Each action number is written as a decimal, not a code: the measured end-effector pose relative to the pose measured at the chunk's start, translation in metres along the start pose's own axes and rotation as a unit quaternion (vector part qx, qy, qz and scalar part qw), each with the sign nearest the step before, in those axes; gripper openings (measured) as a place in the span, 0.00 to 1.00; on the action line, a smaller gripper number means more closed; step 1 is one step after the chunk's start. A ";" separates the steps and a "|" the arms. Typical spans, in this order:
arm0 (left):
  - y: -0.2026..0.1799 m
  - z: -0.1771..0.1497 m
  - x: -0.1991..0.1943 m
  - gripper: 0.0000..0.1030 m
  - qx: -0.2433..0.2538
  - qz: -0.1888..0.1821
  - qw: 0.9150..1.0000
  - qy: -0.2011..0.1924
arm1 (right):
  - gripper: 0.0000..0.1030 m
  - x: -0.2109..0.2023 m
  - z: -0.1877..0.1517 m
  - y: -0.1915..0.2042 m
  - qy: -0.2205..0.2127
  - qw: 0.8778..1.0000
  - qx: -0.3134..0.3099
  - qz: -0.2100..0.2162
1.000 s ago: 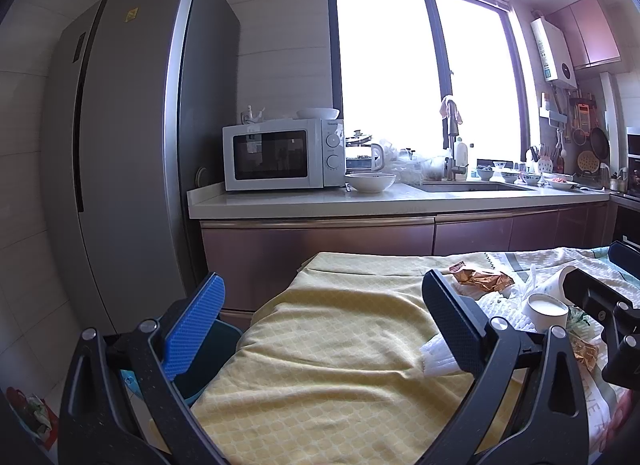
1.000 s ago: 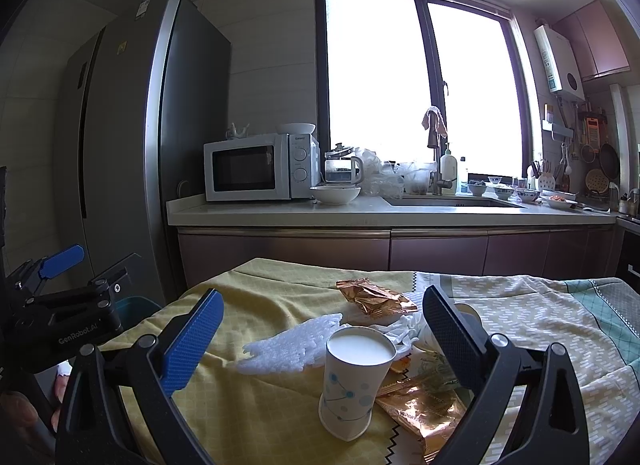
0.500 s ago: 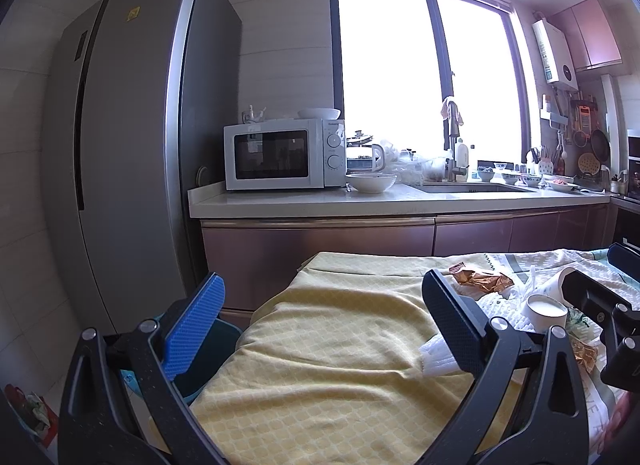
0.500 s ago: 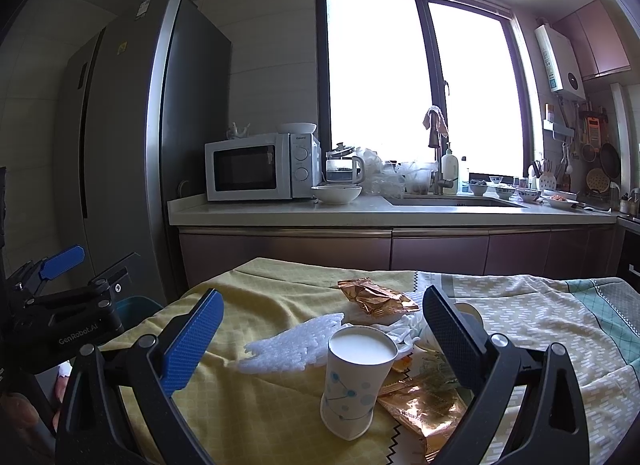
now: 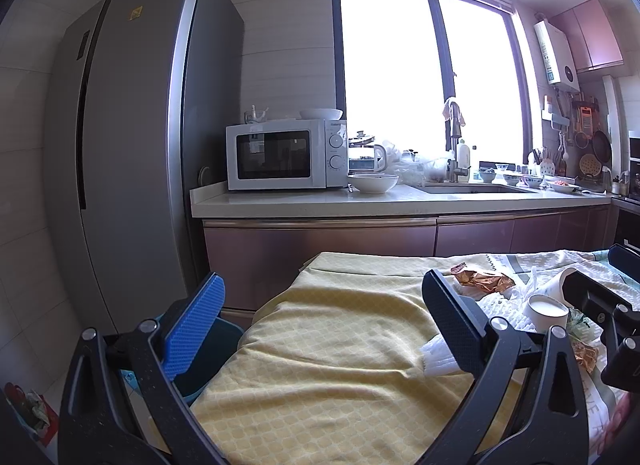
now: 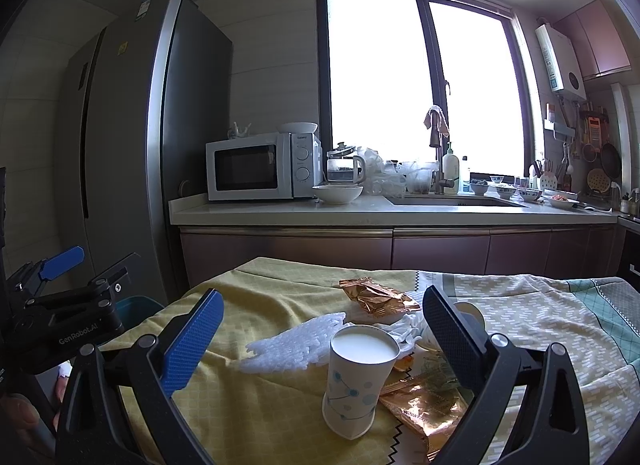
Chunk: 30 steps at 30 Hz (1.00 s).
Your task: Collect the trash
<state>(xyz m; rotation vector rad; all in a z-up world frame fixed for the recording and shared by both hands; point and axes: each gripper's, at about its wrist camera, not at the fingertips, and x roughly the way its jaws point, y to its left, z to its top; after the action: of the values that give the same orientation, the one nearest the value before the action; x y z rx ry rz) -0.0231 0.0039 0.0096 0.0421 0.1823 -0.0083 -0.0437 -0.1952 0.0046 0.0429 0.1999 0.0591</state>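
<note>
A grey fridge stands at the left, beside a kitchen worktop carrying a white microwave and a bowl. Nearer lies a worktop under a yellow cloth, with a dark bin on the floor at its left end. The trash sits together on the cloth: white foam sheet, gold wrappers, and an upright paper cup full of white liquid. The right claw is spread wide with the cup between its fingers, untouched. The left claw is also wide and empty, over bare cloth.
</note>
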 end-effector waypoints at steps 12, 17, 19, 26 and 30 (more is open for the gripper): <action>0.000 0.000 -0.001 0.95 -0.001 0.000 1.000 0.000 | 0.94 0.000 0.000 0.001 0.002 1.000 0.001 0.002; 0.001 -0.001 -0.002 0.94 -0.001 0.001 1.000 0.000 | 0.94 0.001 0.000 0.001 0.004 1.000 0.002 0.003; 0.001 -0.001 -0.002 0.95 -0.002 0.001 1.000 0.001 | 0.94 0.001 0.000 0.000 0.005 1.000 0.002 0.004; 0.001 -0.002 -0.002 0.95 -0.002 0.002 1.000 0.003 | 0.94 0.001 0.000 0.000 0.006 1.000 0.002 0.004; 0.001 -0.002 -0.002 0.95 -0.003 0.002 1.000 0.004 | 0.94 0.002 0.000 0.001 0.008 1.000 0.002 0.006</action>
<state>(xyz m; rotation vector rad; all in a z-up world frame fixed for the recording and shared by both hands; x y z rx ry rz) -0.0256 0.0046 0.0084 0.0363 0.1895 -0.0045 -0.0422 -0.1944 0.0041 0.0486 0.2155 0.0717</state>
